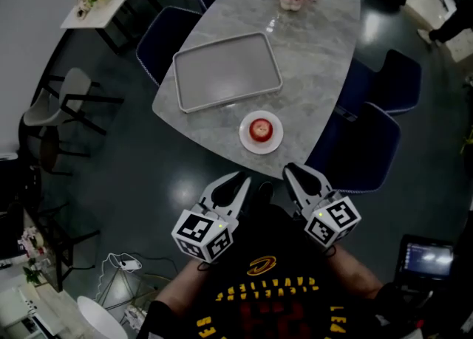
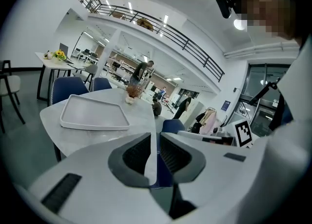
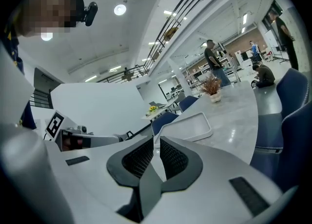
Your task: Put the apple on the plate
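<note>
Apple [image 1: 259, 130] on plate [image 1: 260, 149] mid-frame looks settled; left gripper [image 1: 240, 181] and right gripper [image 1: 290, 172], jaws together and empty, could only knock it off by reaching in.

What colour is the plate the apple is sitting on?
The plate is plain white, with the red apple on it; the head view shows it best.

Dim head view; fisheye-warped gripper views, ceiling glare.
</note>
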Tool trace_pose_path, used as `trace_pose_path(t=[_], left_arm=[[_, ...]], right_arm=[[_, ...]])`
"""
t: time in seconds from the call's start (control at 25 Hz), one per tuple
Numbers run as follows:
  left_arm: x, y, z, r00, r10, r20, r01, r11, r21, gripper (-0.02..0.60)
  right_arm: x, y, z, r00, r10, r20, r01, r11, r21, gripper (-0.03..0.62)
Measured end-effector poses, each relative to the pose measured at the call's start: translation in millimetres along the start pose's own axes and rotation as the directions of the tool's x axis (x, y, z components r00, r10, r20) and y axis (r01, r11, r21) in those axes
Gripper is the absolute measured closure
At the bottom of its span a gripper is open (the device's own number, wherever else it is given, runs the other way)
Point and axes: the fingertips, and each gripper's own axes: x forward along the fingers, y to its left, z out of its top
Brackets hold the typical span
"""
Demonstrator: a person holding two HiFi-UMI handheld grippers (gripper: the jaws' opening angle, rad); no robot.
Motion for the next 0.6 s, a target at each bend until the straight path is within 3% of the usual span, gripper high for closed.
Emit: trace_pose_path(t=[0.28,0.6], left_arm=[[12,26,1,0.999,0.044,-0.023,-0.044,0.999,-0.021,0.537],[24,78,-3,0.995,0.055,-0.084,-0.063,0.994,-0.089,0.537]], right_arm=[[14,-27,-10,0.999,-0.028,-0.041,0.029,0.999,0.03,0.549],[33,-58,-29,0.984,-0.139,-0.108,0.147,0.986,0.079,0.549]])
